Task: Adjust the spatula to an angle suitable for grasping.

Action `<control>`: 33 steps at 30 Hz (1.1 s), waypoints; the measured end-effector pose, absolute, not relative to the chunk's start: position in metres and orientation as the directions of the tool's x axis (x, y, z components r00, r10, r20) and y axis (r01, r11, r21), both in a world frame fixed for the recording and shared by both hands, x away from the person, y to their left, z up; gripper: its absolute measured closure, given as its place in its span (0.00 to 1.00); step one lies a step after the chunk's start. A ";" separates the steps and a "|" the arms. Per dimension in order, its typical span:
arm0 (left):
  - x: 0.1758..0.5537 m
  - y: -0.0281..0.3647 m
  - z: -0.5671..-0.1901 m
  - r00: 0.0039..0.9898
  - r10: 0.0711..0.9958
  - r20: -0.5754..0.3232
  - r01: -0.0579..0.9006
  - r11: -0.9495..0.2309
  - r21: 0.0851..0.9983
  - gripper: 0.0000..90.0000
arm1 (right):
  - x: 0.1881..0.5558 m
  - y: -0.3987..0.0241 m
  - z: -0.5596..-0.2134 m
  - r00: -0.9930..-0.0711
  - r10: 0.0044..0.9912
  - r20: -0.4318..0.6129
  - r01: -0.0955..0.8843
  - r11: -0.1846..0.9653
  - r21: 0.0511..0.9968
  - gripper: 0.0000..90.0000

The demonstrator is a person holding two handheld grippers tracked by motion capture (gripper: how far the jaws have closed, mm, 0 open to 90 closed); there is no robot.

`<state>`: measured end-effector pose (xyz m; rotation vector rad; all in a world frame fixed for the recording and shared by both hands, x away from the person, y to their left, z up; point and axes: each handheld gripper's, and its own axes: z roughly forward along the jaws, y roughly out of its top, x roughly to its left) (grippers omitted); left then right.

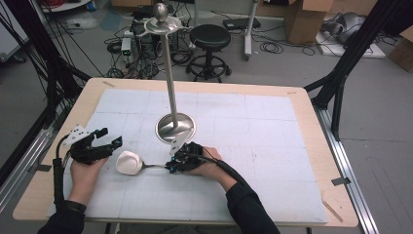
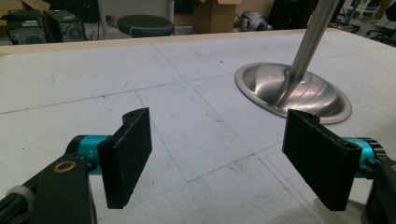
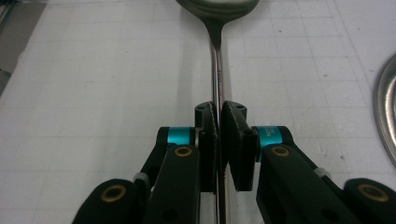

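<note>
A metal spoon (image 1: pixel 129 162) lies on the white gridded mat (image 1: pixel 253 146), its pale shiny bowl to the left and its thin handle pointing right. My right gripper (image 1: pixel 171 165) is shut on that handle; in the right gripper view the jaws (image 3: pixel 219 112) pinch the handle (image 3: pixel 215 60), with the bowl (image 3: pixel 217 7) ahead. My left gripper (image 1: pixel 106 140) stands open just left of the bowl, holding nothing; its pads (image 2: pixel 130 154) are wide apart over bare mat. A tall metal stand (image 1: pixel 170 83) rises from a round dished base (image 1: pixel 175 127) just behind the right hand.
The stand's base (image 2: pixel 292 91) lies ahead and right of the left gripper, and its rim (image 3: pixel 387 107) sits at the right gripper's right. Beyond the wooden table edge (image 1: pixel 195 83) are a black stool (image 1: pixel 209 36), cardboard boxes, cables and black frame posts.
</note>
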<state>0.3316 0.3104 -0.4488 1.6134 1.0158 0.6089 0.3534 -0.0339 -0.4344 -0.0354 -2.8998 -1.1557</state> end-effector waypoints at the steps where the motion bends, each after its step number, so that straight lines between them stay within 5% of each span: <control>1: 0.332 0.311 -0.449 0.504 0.856 -0.116 0.304 -0.051 0.951 0.27 | 0.355 -0.033 -0.436 -1.000 0.010 0.026 0.025 0.733 0.680 0.94; 11: 0.331 0.310 -0.449 0.506 0.855 -0.112 0.305 -0.056 0.951 0.27 | 0.355 -0.032 -0.436 -0.999 0.015 0.039 0.037 0.737 0.675 0.93; 19: 0.331 0.309 -0.449 0.511 0.854 -0.099 0.299 -0.069 0.952 0.27 | 0.355 -0.042 -0.427 -0.998 0.027 0.057 0.059 0.695 0.717 0.72; 24: 0.331 0.309 -0.450 0.513 0.853 -0.101 0.298 -0.066 0.952 0.27 | 0.355 -0.076 -0.412 -0.994 0.103 0.040 0.097 0.641 0.761 0.59; 33: 0.331 0.308 -0.450 0.514 0.853 -0.092 0.296 -0.075 0.952 0.27 | 0.352 -0.147 -0.404 -0.970 0.241 0.043 0.176 0.566 0.805 0.52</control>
